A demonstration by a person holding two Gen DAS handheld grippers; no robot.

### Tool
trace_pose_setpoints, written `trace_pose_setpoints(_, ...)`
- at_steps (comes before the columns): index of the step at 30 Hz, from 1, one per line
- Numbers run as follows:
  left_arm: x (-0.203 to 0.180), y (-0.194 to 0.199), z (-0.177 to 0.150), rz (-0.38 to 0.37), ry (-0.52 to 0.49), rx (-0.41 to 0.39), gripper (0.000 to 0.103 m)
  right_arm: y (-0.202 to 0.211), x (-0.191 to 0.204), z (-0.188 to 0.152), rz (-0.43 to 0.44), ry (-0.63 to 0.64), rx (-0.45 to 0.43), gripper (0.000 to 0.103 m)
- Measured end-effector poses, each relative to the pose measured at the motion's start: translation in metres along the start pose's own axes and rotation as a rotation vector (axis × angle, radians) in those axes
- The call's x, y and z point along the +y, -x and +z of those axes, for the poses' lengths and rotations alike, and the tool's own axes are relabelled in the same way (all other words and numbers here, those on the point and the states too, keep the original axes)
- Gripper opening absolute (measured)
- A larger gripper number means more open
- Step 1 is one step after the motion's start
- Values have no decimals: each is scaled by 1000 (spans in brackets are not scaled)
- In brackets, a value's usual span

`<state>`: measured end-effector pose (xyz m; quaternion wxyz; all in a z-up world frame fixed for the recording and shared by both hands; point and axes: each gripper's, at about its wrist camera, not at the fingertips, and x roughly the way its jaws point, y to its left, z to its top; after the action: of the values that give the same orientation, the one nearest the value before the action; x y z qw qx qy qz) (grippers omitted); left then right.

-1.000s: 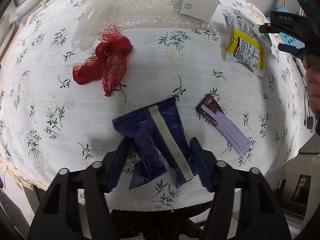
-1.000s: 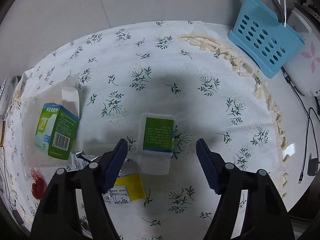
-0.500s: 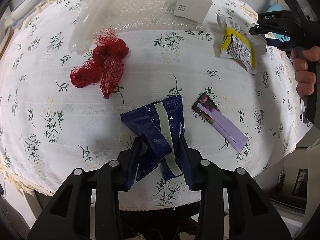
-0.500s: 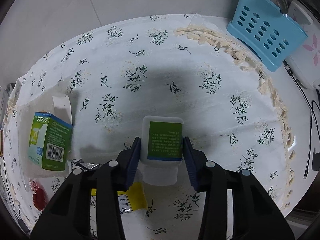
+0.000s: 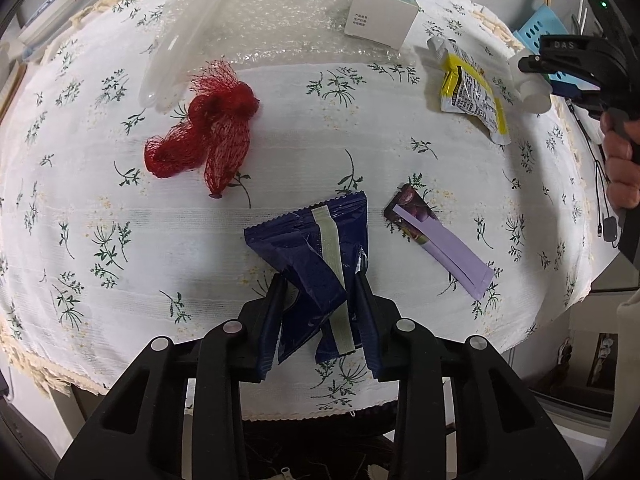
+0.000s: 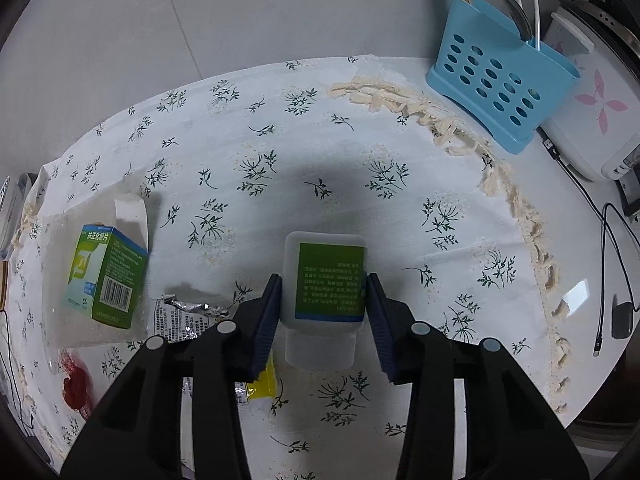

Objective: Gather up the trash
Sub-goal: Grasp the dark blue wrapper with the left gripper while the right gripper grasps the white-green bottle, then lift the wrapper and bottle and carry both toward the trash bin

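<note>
Left wrist view: the left gripper (image 5: 320, 284) points down at the worktop (image 5: 280, 140), which is covered by a white flowered cloth.
Left gripper: its jaws have just been closing and now pinch the crumpled near end of the blue wrapper (image 5: 316, 248); both pads press on it.
Blue wrapper: it lies near the worktop's near edge, its far end fanned out flat on the cloth, a pale strip running along it.
Red net (image 5: 208, 136): bunched up, beyond the blue wrapper and to its left, well apart from it.
Purple sachet (image 5: 440, 240): flat on the cloth just to the right of the blue wrapper, not touching it.
Yellow packet (image 5: 472, 92): far right of the blue wrapper, near the worktop's right edge.
Box (image 5: 380, 8): upright on a sheet of bubble wrap (image 5: 280, 20), far beyond the blue wrapper.
Right gripper (image 6: 324, 304): its jaws have just been closing; now they clamp a small white bottle (image 6: 324, 280) with a green label, one pad on each side.
Bottle: between the pads, cap end toward the camera; whether it touches the cloth I cannot tell.
Hand (image 5: 622, 160): seen at the right rim of the left wrist view, wrapped round the right gripper's handle.
Blue basket (image 6: 500, 76): beyond the bottle to the right, off the cloth, with utensils standing in it.
</note>
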<state>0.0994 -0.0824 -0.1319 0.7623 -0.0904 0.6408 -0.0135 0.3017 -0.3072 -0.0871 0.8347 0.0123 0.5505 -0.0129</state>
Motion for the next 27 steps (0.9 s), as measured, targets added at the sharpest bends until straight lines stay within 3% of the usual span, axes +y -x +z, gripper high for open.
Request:
trace_pose_setpoints(19,1,1,-4,-20,-27,-7,19,46,6,-46,62,48,-26,40)
trace_pose_setpoints(27,-8,11,-7,-13,-49,-45,19,65,4,-70,84,58,-36,40)
